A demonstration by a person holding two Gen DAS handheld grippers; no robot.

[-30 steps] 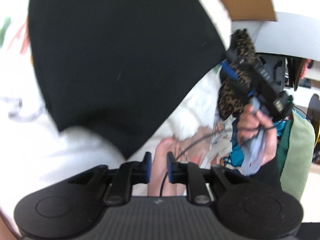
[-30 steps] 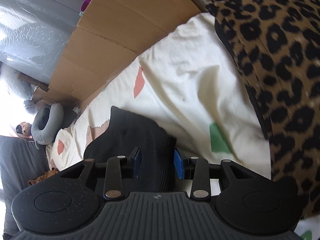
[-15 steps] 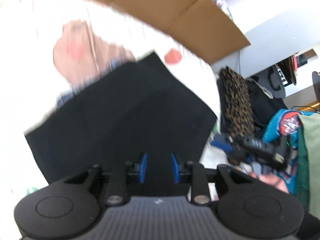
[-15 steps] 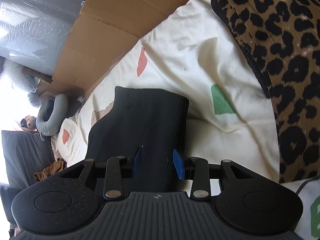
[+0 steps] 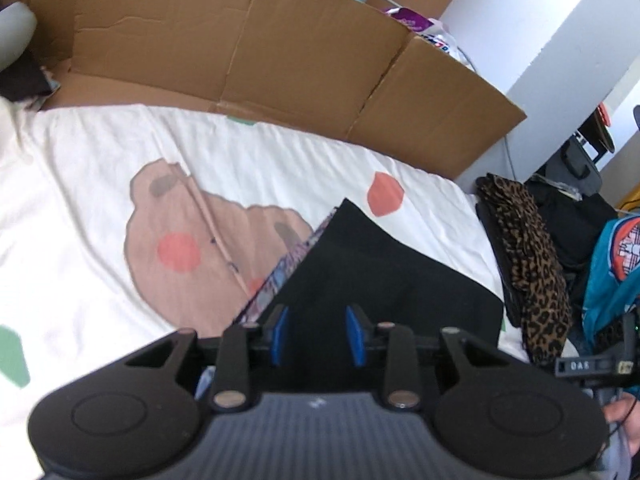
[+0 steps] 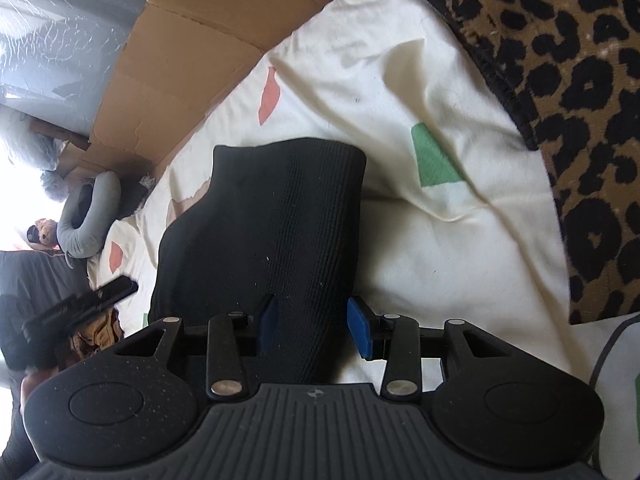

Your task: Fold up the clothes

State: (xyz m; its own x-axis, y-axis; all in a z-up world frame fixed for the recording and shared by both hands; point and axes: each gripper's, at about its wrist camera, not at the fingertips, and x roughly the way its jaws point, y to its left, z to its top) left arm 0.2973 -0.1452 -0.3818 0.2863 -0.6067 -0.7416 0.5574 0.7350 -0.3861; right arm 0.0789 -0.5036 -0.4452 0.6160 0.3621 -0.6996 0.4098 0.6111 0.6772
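Bright daylight, heavy fisheye warp

Window glare blows out the right wrist view's left edge; bedsheet [image 5: 80, 184] looks slightly overexposed.

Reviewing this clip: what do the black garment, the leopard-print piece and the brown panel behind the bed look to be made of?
Black garment: matte ribbed knit, judging by fine vertical ridges; fibre unclear. Leopard-print piece: soft, slightly fuzzy fabric with a dark edge, possibly fleece or knit. Brown panel: plain corrugated cardboard, showing fold creases and a dull kraft surface.

black ribbed garment [image 6: 276, 216], cream bedsheet [image 5: 80, 152] with pink, coral and green patches, leopard-print cloth [image 6: 560, 80], brown cardboard [image 5: 240, 48], blue gripper pads [image 5: 356, 336], grey neck pillow [image 6: 86, 220]
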